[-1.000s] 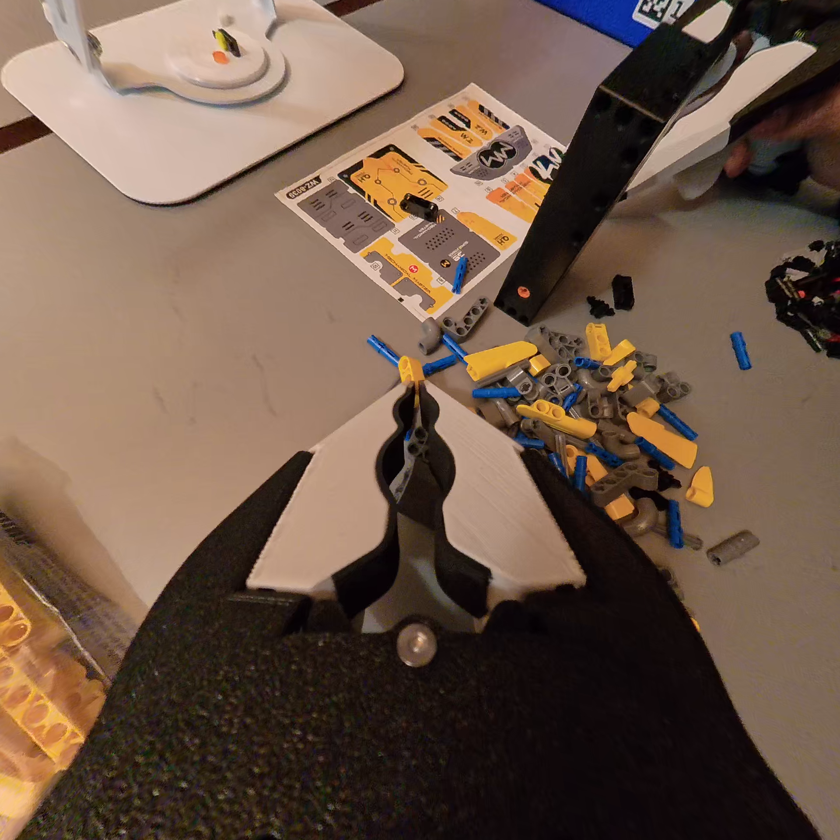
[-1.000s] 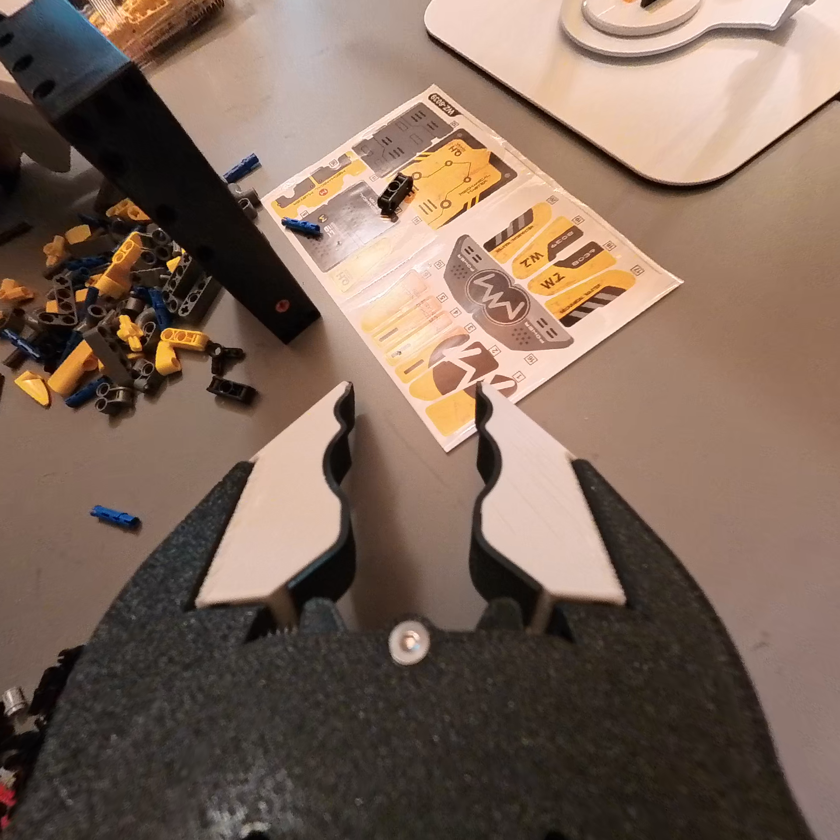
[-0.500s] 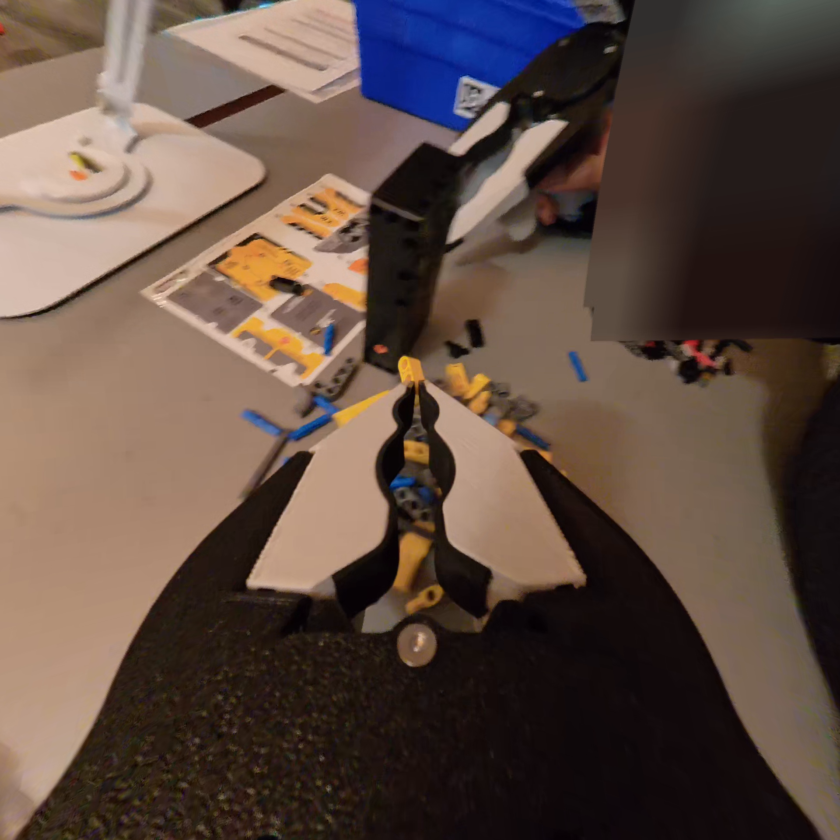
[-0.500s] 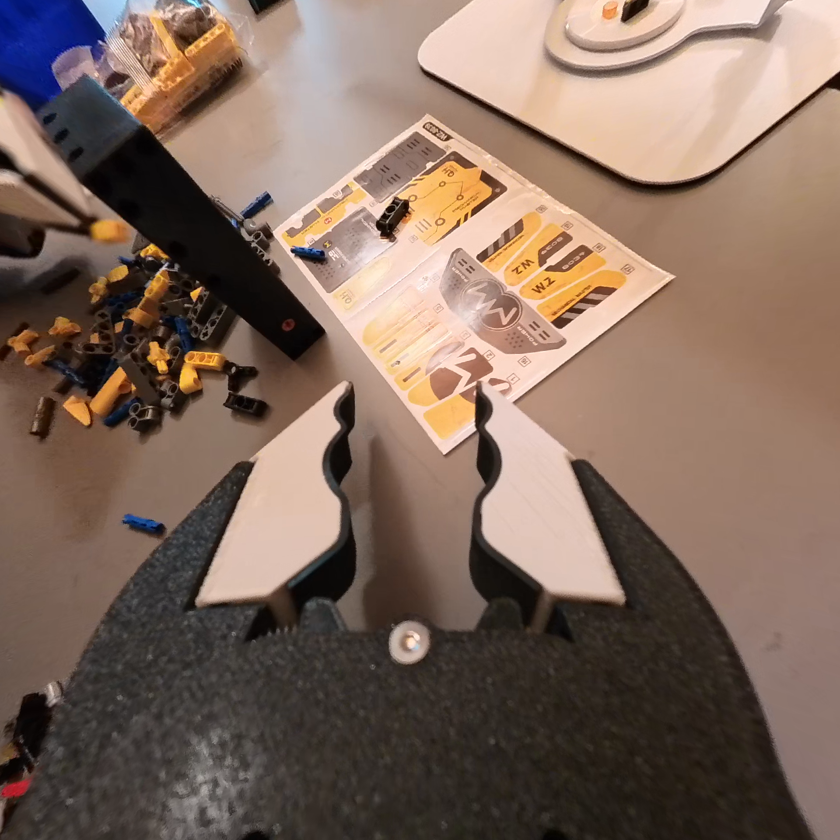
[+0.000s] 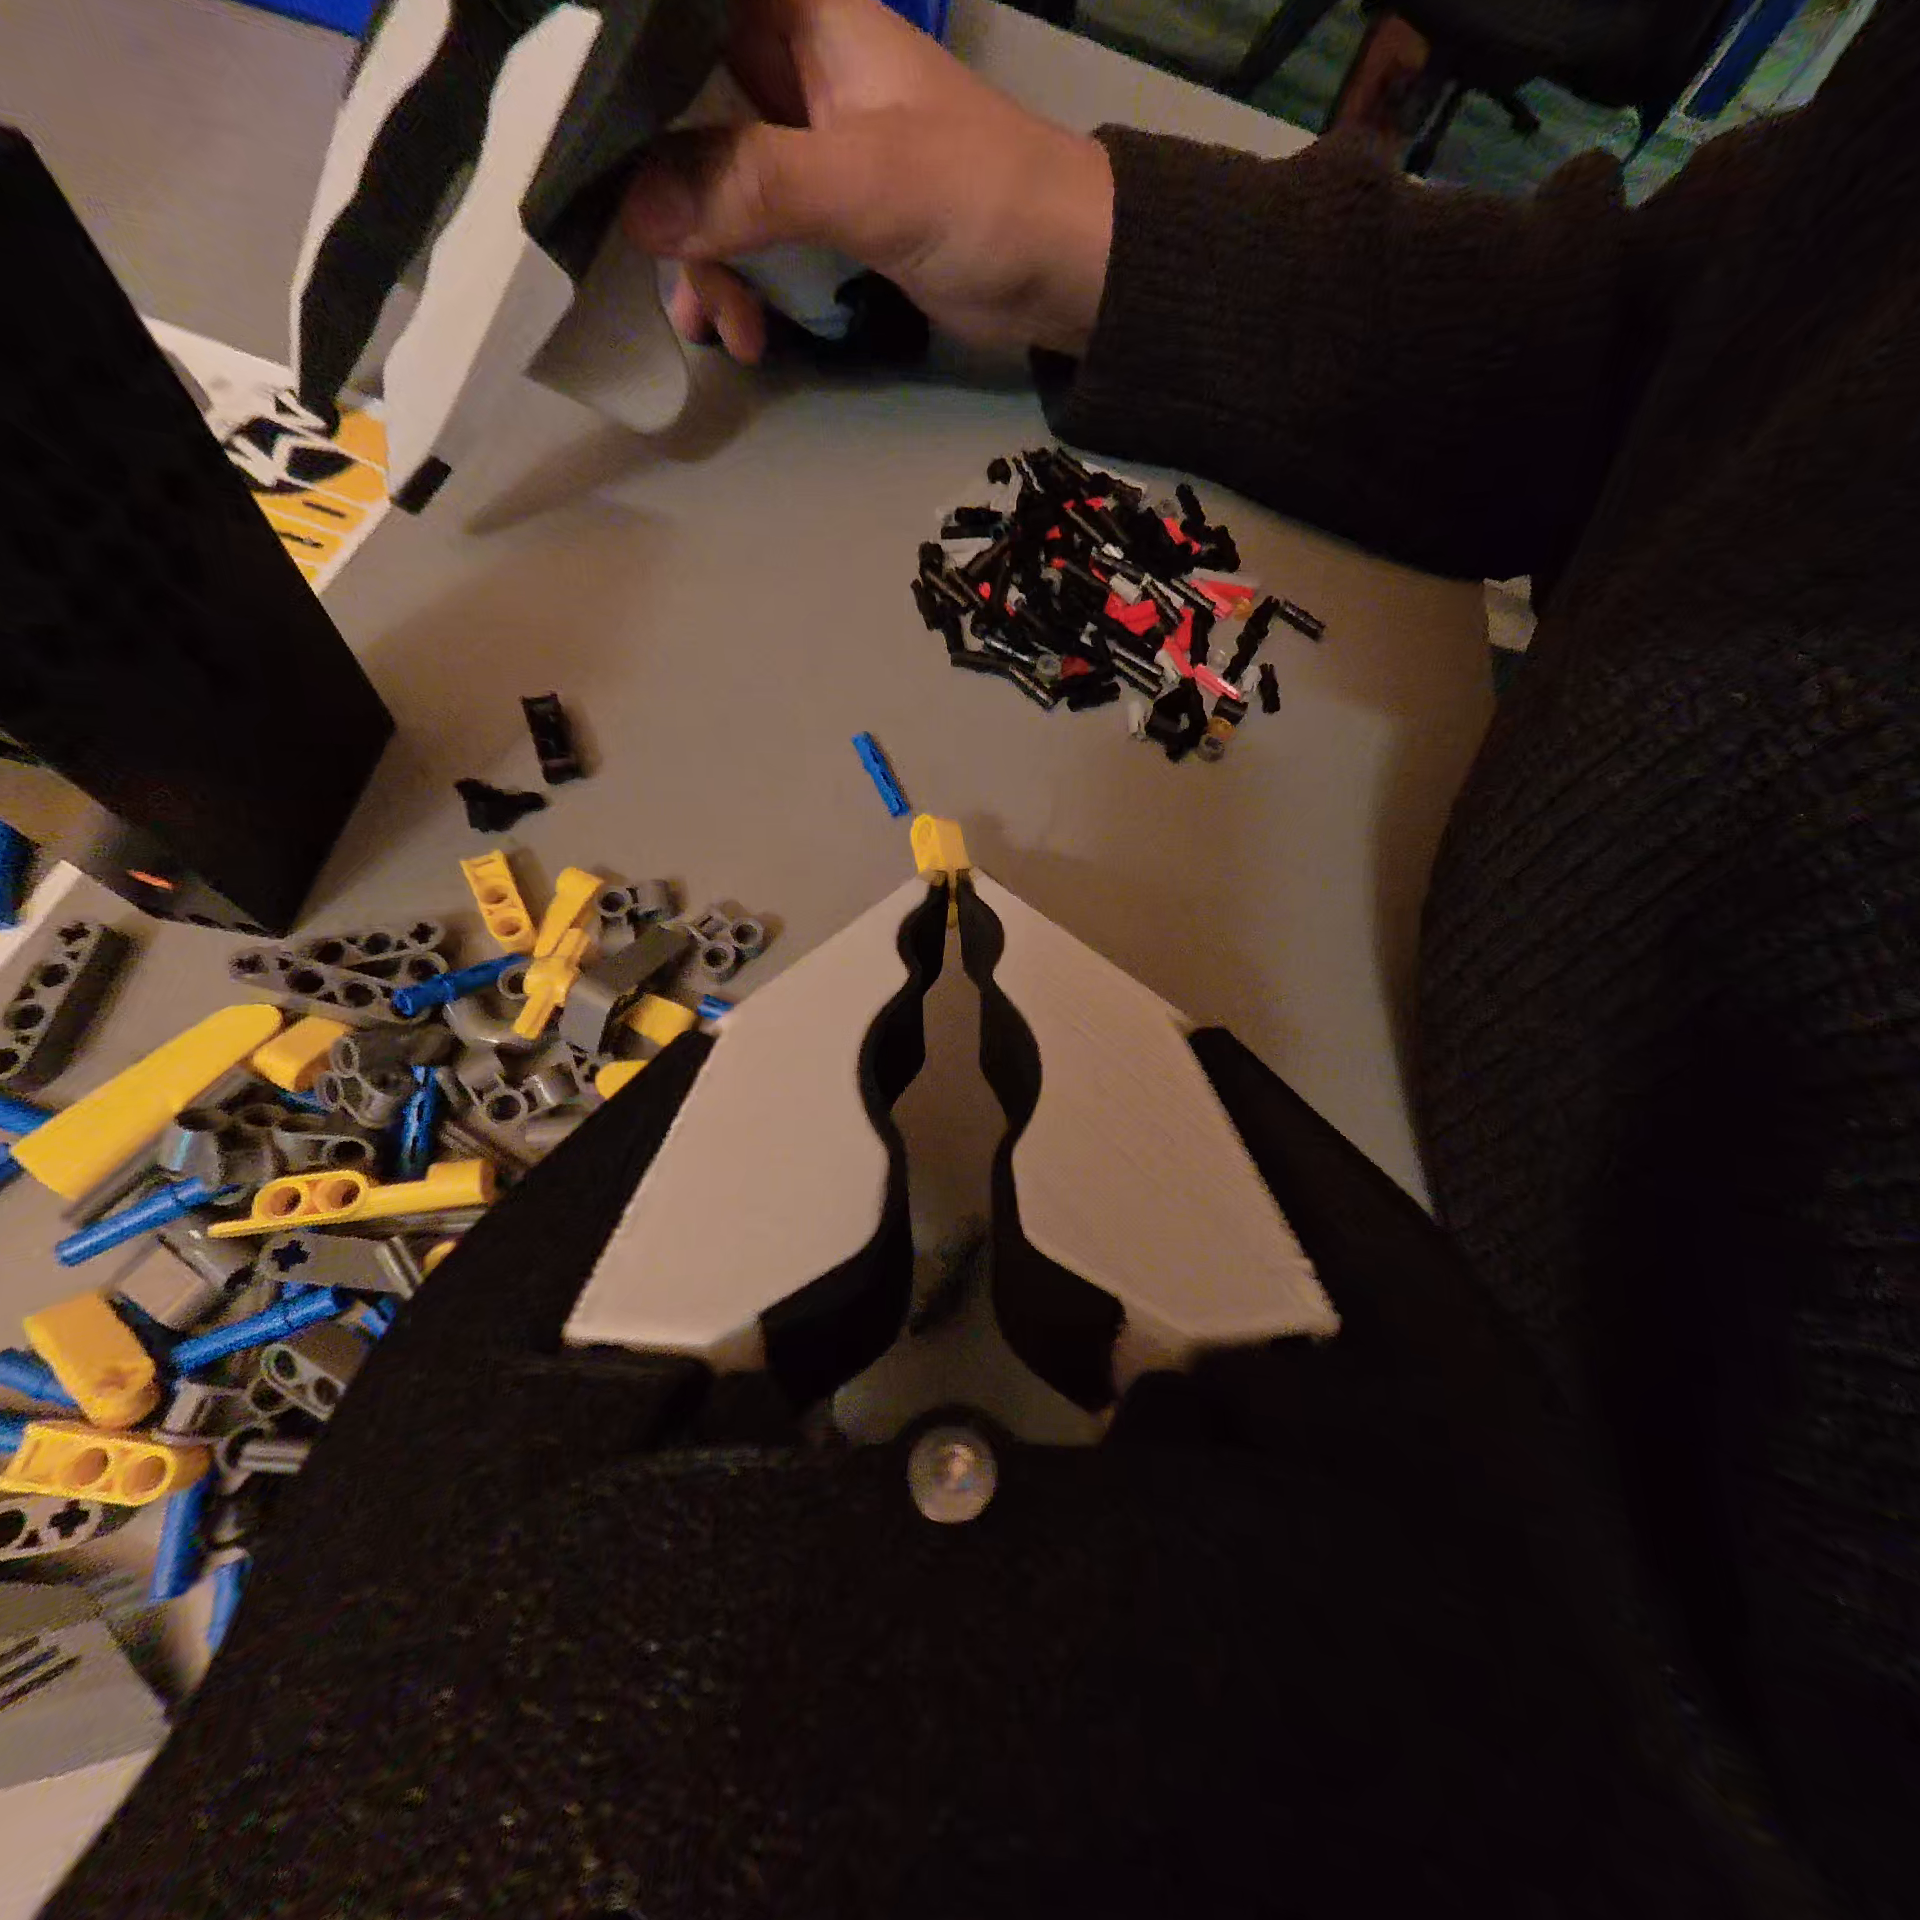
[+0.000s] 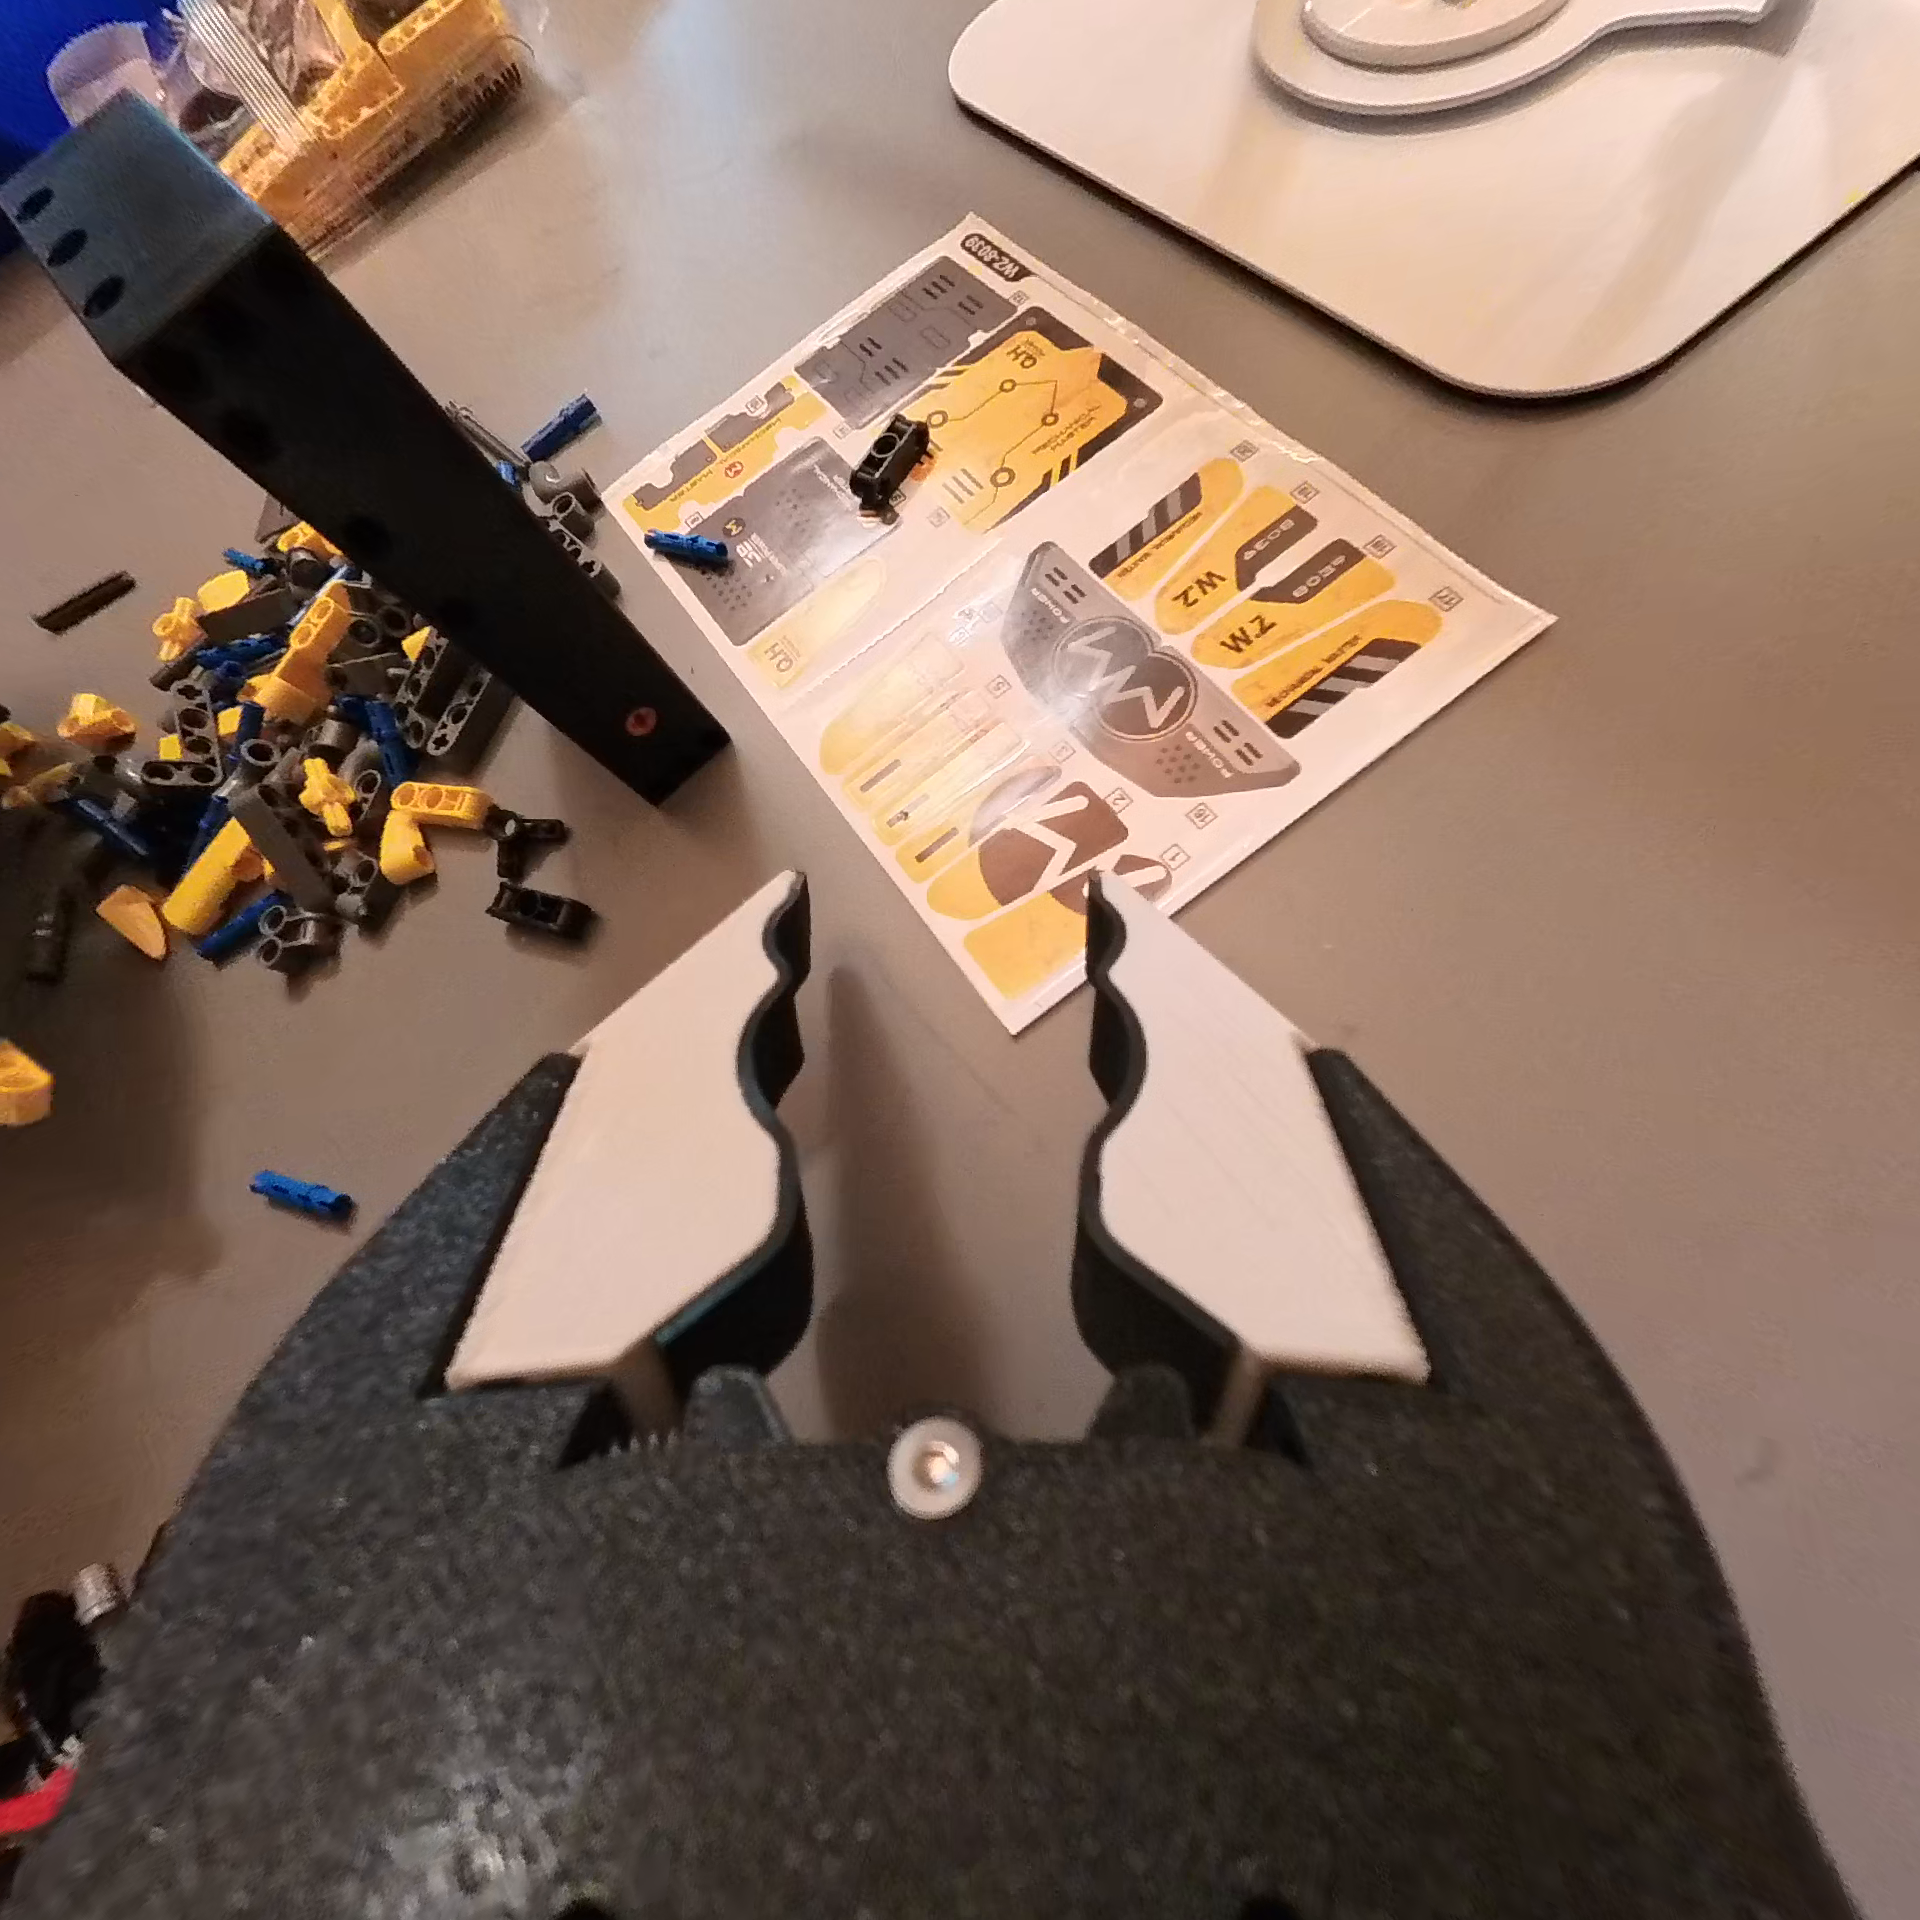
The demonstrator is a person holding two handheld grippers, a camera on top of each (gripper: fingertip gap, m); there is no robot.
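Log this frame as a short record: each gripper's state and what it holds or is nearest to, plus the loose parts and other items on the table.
left gripper: shut on small yellow connector piece
right gripper: open, empty, above sticker sheet corner
black perforated block: tilted, lower end on table
mixed pile: yellow, grey, blue pieces
second pile: black and red pieces
loose blue pin: just past left gripper
on sheet: black piece, blue pin
white base plate: far side
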